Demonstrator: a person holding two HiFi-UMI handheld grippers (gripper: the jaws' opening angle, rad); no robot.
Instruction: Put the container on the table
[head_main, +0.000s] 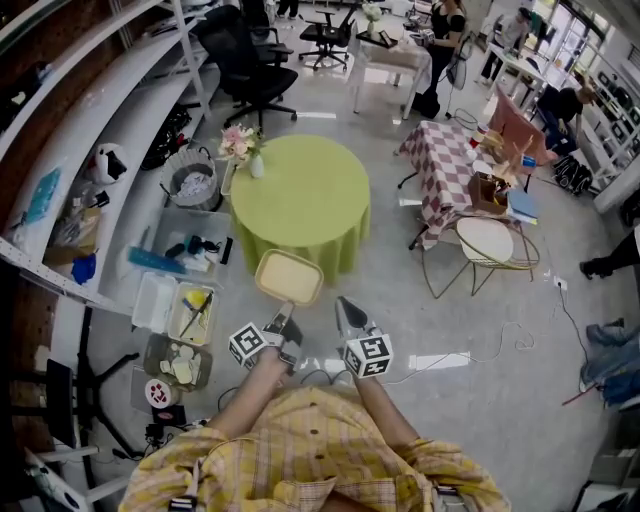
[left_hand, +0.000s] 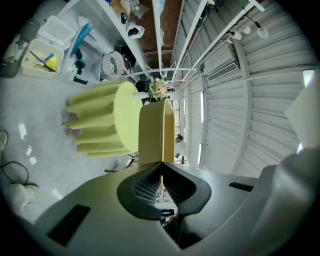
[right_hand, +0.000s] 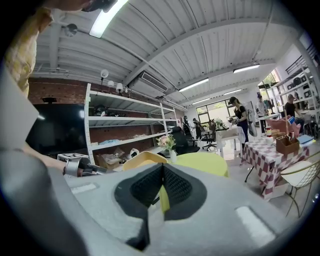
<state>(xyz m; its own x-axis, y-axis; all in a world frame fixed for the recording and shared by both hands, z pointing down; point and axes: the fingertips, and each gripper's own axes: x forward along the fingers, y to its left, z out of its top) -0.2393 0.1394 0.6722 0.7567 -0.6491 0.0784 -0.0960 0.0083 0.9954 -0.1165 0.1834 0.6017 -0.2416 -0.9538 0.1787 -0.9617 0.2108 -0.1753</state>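
Container (head_main: 288, 277) edge-on in left tongs (head_main: 284, 312), near green table (head_main: 300, 195)

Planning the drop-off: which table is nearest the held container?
The round green table, right beside the container; the checkered table stands farther off to the right.

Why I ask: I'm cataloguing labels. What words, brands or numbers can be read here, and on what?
None can be read.
The marker cubes carry only black-and-white square patterns, no letters.
The yellow container shows no print.
Shelf items are too small to read.
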